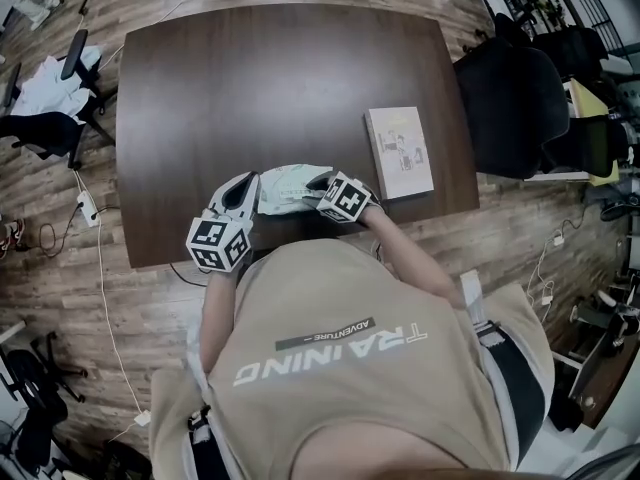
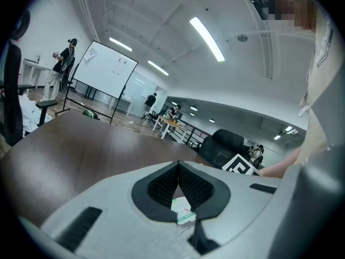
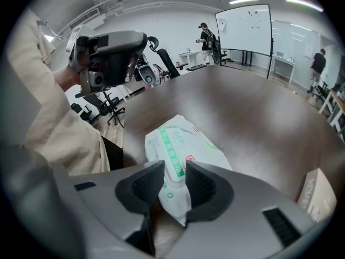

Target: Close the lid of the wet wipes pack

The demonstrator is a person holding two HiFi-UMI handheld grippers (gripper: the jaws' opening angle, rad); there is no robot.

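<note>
My left hand-held gripper (image 1: 250, 180) (image 2: 178, 163) is closed. Its jaw tips meet, and a small corner of the wet wipes pack (image 2: 183, 212) shows pinched low between the dark pads. It points out across the tabletop (image 1: 250, 78), only slightly tipped down. The rest of the pack (image 1: 288, 188) lies just to its right, flat on the dark wood near the edge closest to me.

My right hand-held gripper (image 1: 316, 186) (image 3: 174, 166) is open and angled steeply down over the other end of the pack (image 3: 183, 144). The jaws stand apart on either side of the near end of the pack. The white flap with its green stripe runs up between them, and neither pad is pressing on it. I cannot tell from here whether the flap is fully stuck down. Beyond this gripper's tips the pack stretches away towards my left hand-held gripper, whose grey body shows raised at the upper left of the right gripper view.

A thin book (image 1: 400, 153) (image 3: 315, 196) lies on the tabletop to the right of my right hand-held gripper, apart from the pack. Black office chairs (image 1: 510, 98) stand further right, off the tabletop.
</note>
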